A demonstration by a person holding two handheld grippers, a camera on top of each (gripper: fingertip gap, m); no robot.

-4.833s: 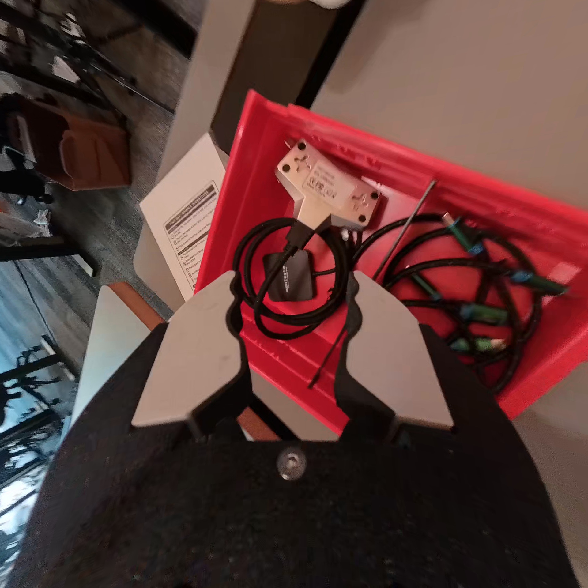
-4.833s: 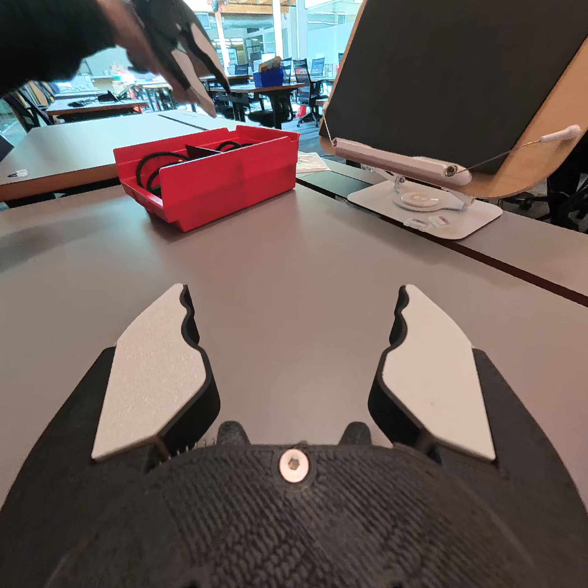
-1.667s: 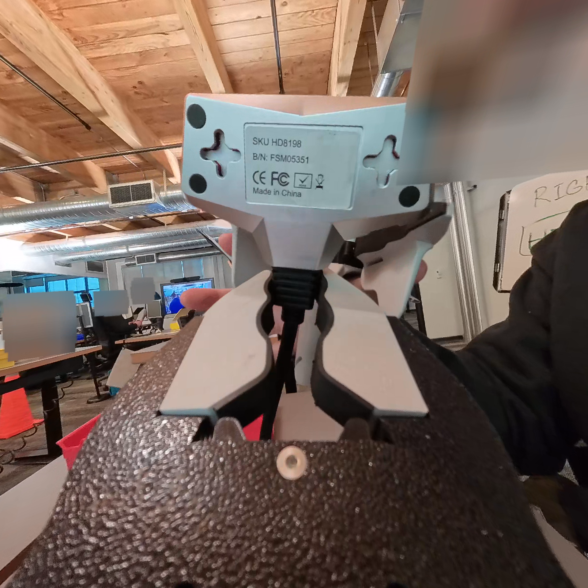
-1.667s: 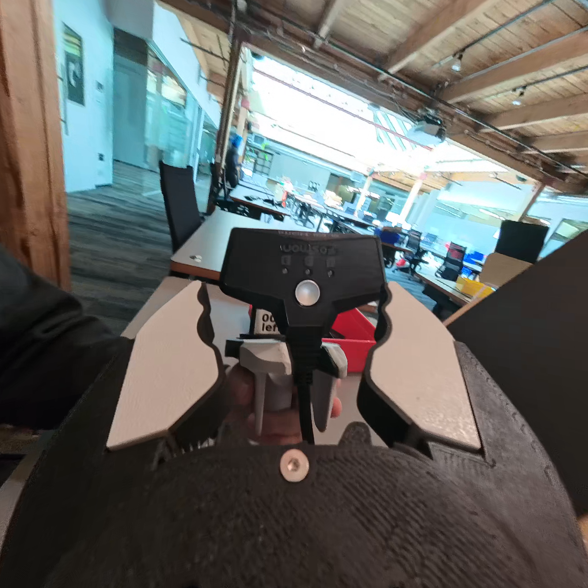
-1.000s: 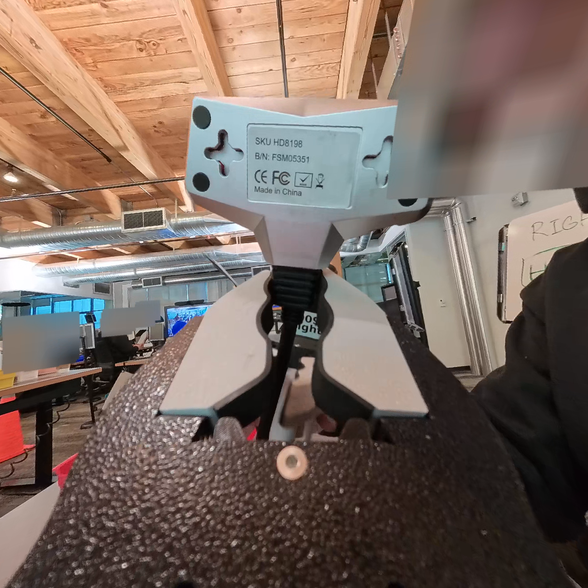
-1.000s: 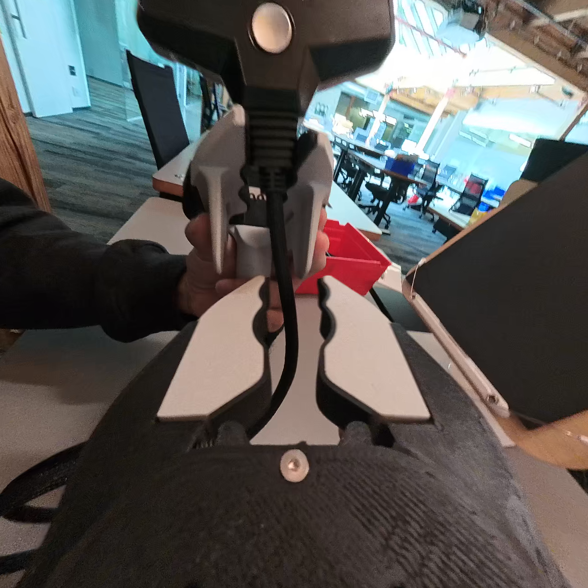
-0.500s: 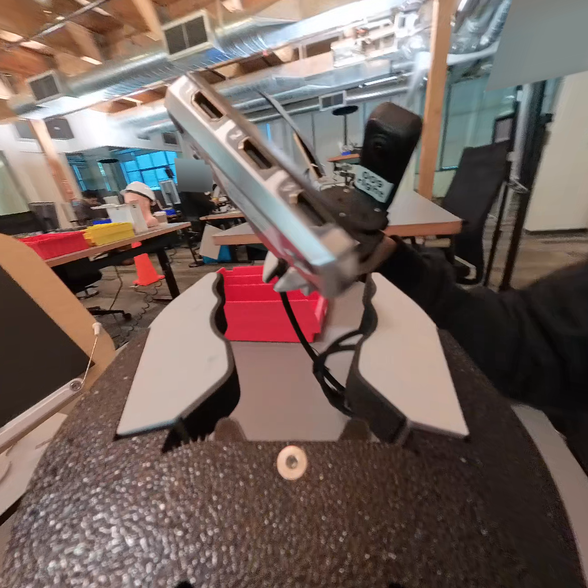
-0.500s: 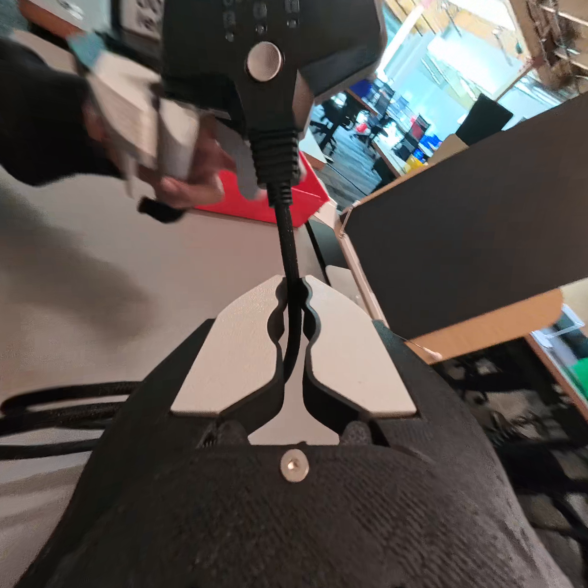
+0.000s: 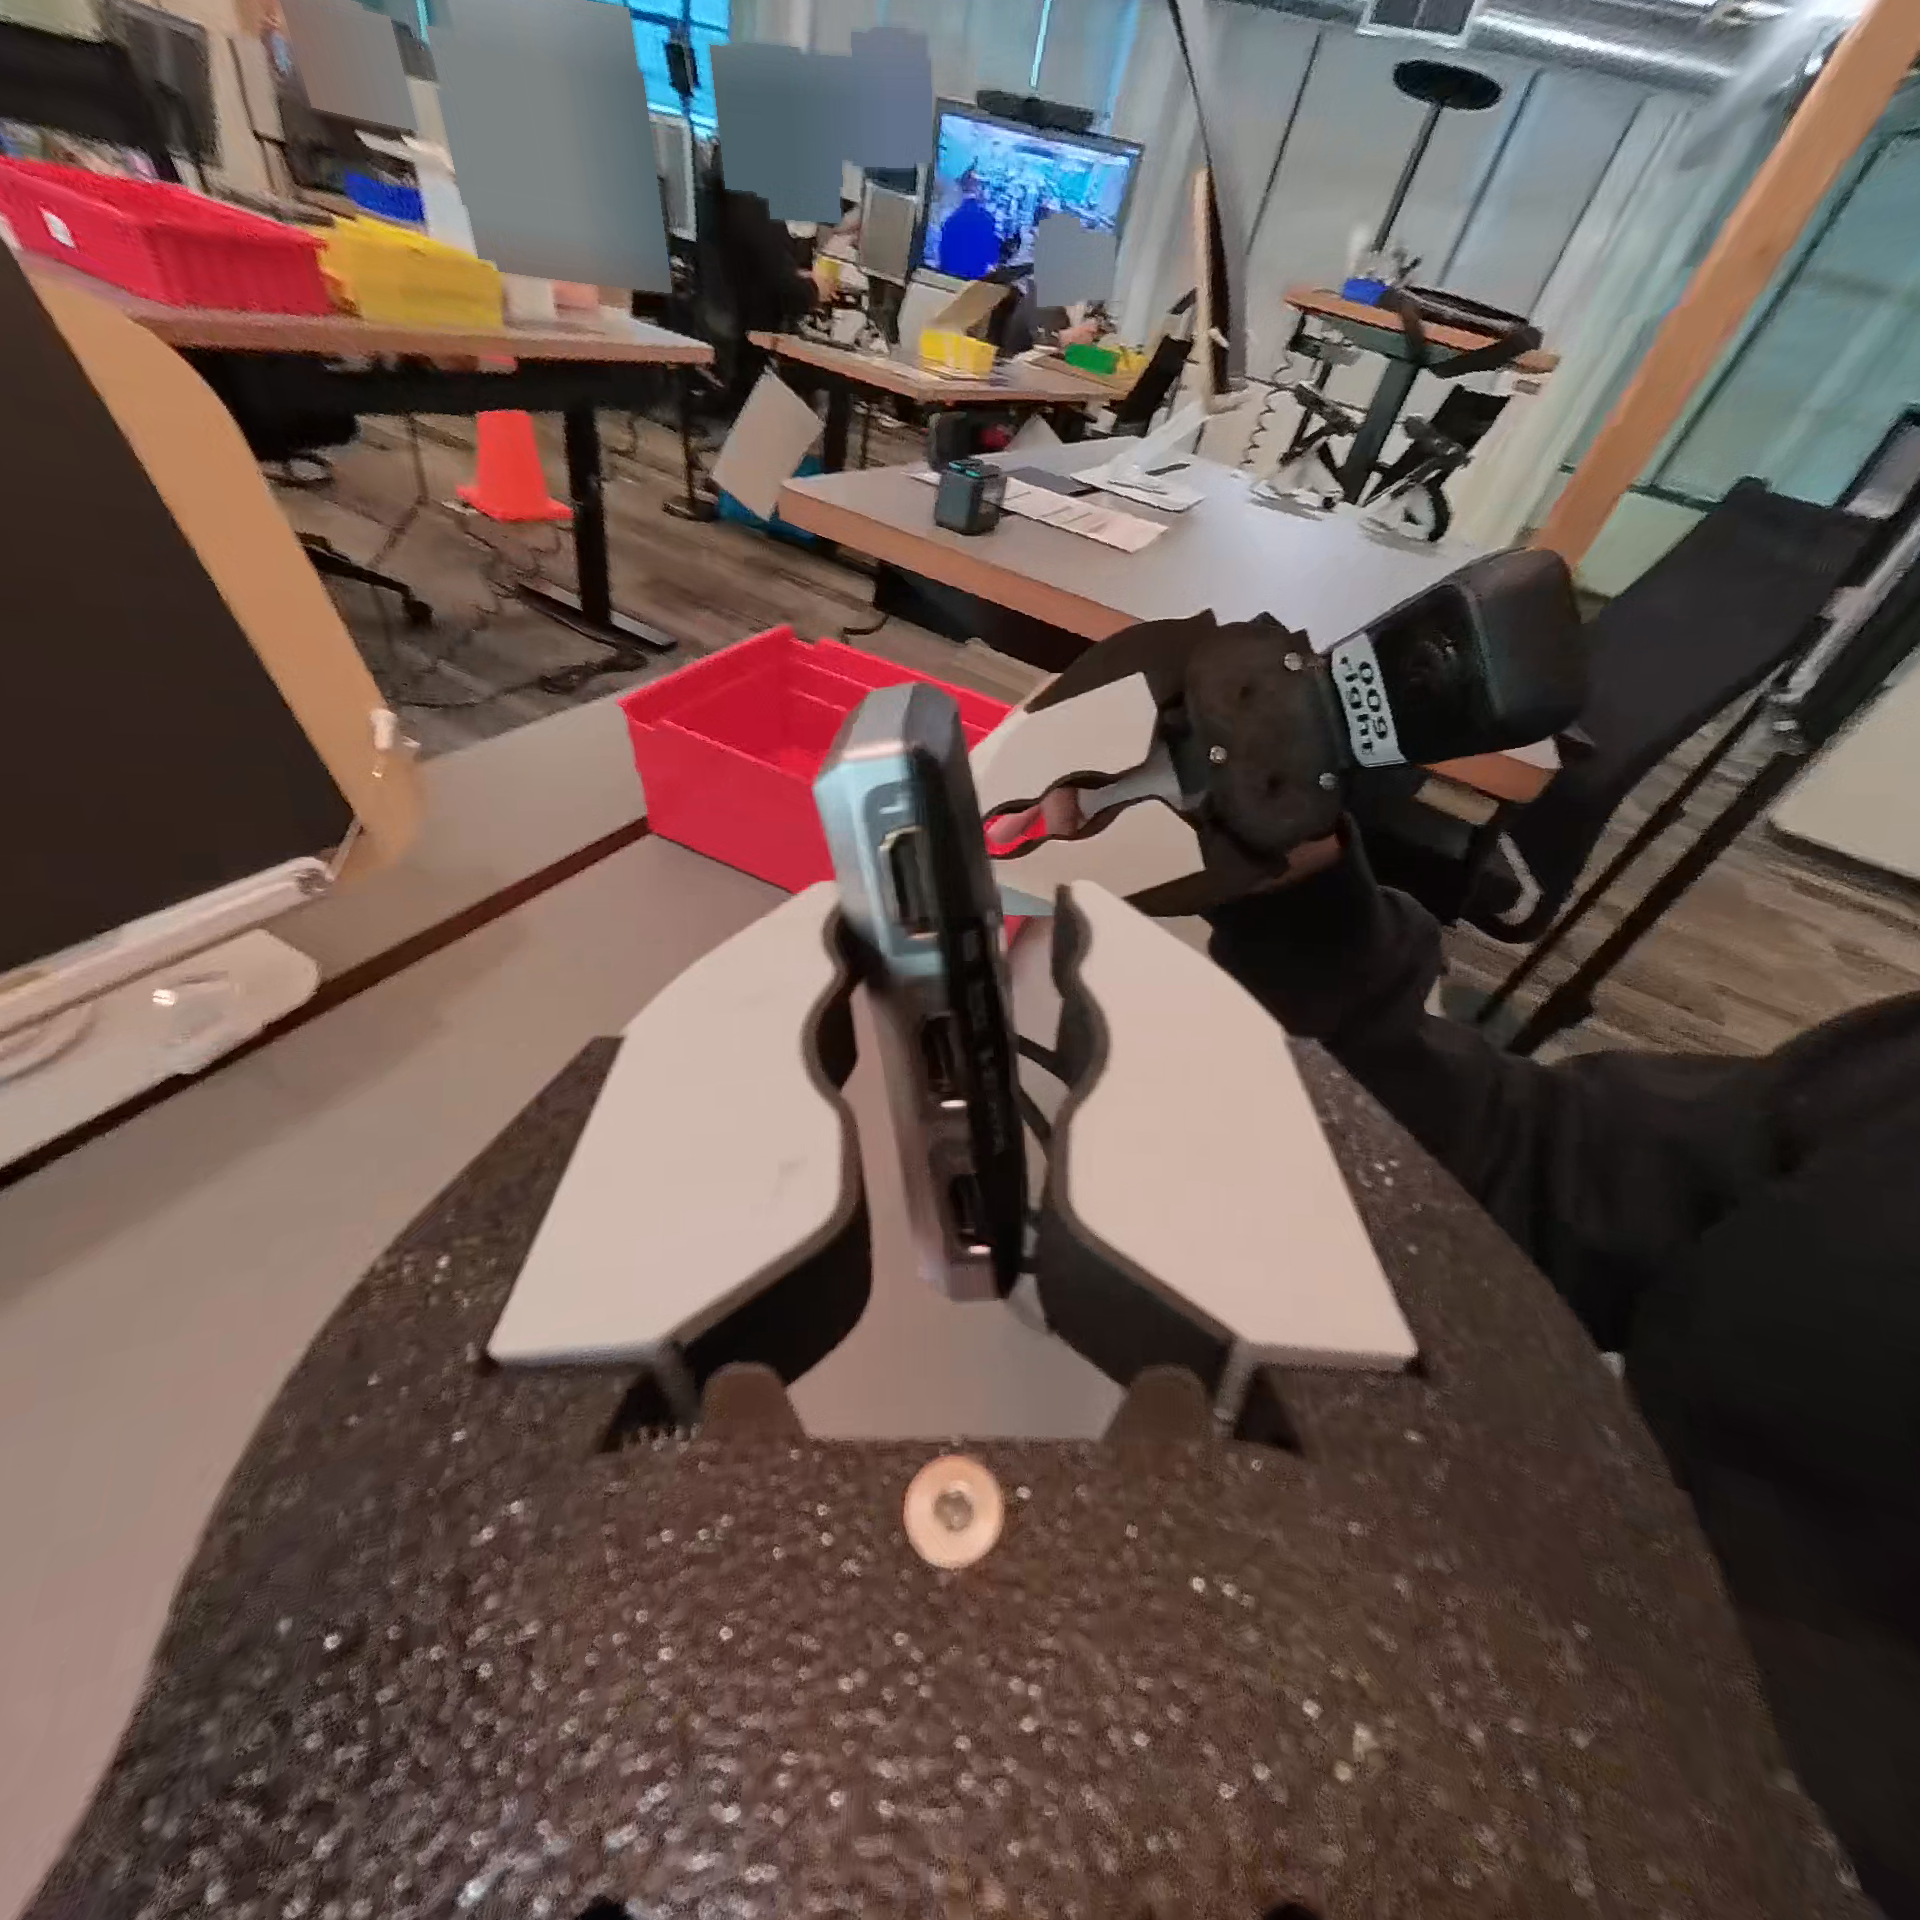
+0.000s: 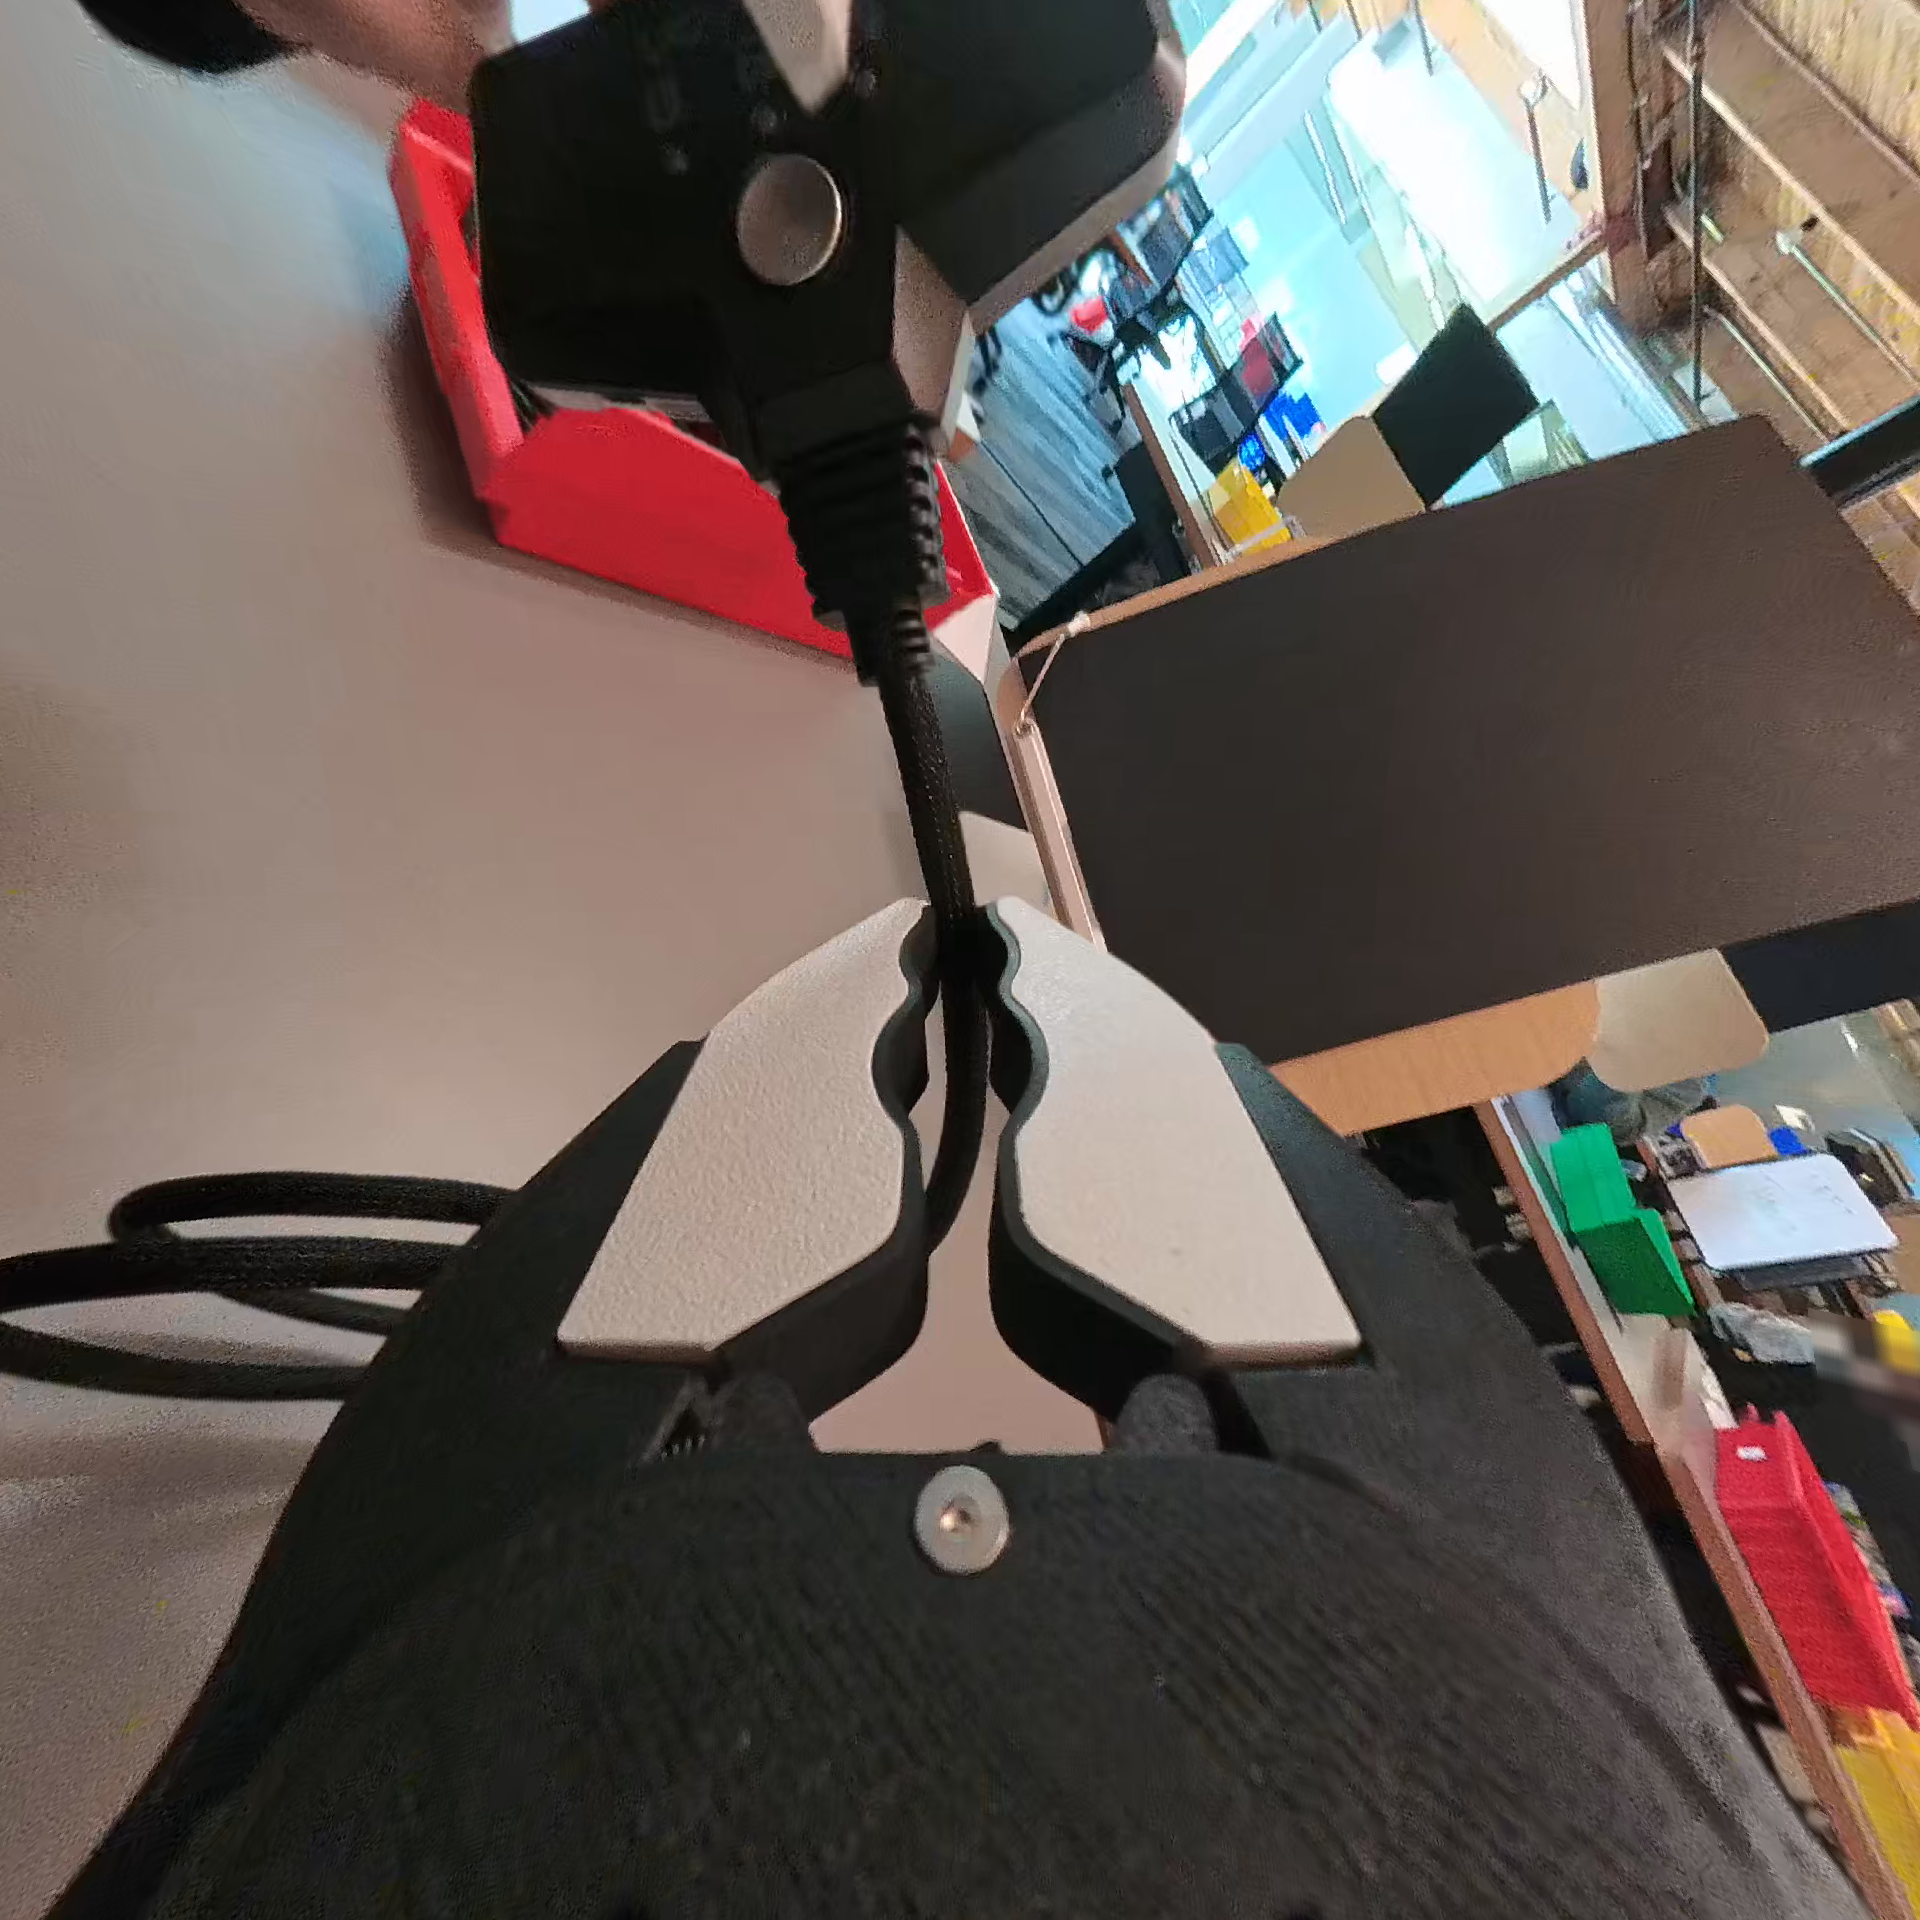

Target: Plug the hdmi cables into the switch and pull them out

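Grey metal switch (image 9: 914, 935) stood edge-up between the left gripper (image 9: 951, 935)'s spread fingers, ports exposed for plugging; the right gripper (image 10: 958, 925)'s fingers pinched its black cable (image 10: 935, 821), steadying it

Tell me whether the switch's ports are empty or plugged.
Empty: the three ports visible along the grey metal switch's upturned edge are open slots between the left claw's fingers.

Open-plan workshop office, rows of desks (image 9: 1143, 540), red and yellow parts bins (image 9: 410, 275), wall monitor (image 9: 1034, 192), orange cone (image 9: 512, 468)
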